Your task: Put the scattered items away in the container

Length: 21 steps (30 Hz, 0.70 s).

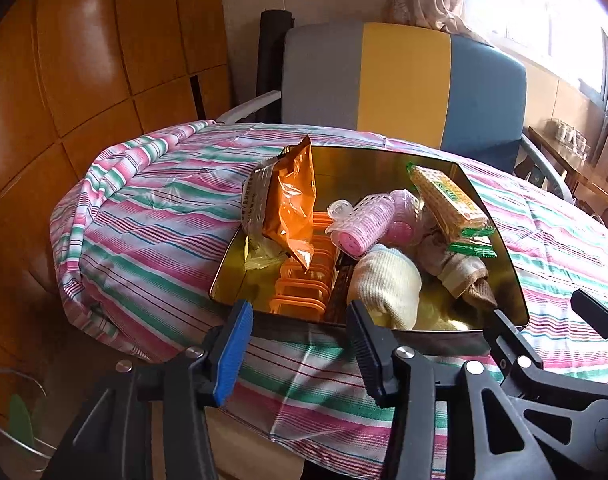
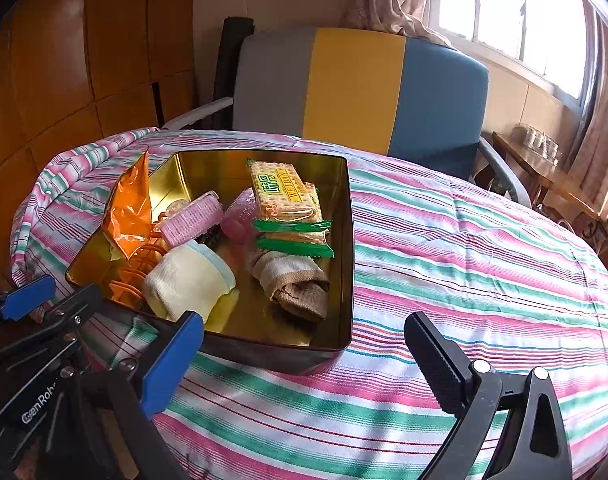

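- Apparently everything is already in the gold tin (image 2: 346, 240), which sits on the striped tabletop (image 2: 484, 248) just ahead of both grippers; no loose items show on the cloth in either view.
- Inside the tin: orange snack bag (image 2: 130, 208) leaning over the far left wall, pink hair rollers (image 2: 192, 218), cracker packs (image 2: 290, 196), a cream sock (image 2: 188, 280), a brown-beige sock (image 2: 292, 284), orange plastic clips (image 1: 300, 284).
- Left gripper (image 1: 298, 344): fingers (image 1: 234, 352) partly spread, nothing between them, hanging just short of the tin's near wall.
- Right gripper (image 2: 304, 364): fingers (image 2: 438, 364) spread wide, empty, over bare cloth beside the tin's near corner.
- Step, my read: final check or withdrawal. To do it well, keep both sets of fingers clear of the tin wall so it does not slide, and nudge the orange bag down, since it sticks up past the rim.
- Readable text: "WEDAY" or similar on the cracker pack, with large Chinese characters I cannot make out; "GenRob..." partly visible on the left gripper body in the right wrist view.
- Bag print is too small to read.
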Each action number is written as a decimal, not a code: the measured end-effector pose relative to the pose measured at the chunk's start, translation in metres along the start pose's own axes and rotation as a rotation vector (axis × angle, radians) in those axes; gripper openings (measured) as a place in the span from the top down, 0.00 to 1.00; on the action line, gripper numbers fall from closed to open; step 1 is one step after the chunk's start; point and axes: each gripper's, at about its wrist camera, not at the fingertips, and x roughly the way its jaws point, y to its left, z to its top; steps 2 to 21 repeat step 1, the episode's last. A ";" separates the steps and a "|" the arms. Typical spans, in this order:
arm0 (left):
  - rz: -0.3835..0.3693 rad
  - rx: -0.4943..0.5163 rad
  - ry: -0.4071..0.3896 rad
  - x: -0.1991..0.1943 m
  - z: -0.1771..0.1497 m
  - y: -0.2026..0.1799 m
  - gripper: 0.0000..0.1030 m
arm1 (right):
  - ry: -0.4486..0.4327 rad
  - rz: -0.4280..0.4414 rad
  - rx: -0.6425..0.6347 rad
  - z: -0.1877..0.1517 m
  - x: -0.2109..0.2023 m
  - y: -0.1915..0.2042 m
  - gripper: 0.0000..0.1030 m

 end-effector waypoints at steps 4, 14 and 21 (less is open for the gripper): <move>-0.008 0.001 0.001 -0.001 0.001 0.000 0.51 | -0.002 0.000 0.000 0.000 0.000 0.000 0.01; -0.008 0.001 0.001 -0.001 0.001 0.000 0.51 | -0.002 0.000 0.000 0.000 0.000 0.000 0.01; -0.008 0.001 0.001 -0.001 0.001 0.000 0.51 | -0.002 0.000 0.000 0.000 0.000 0.000 0.01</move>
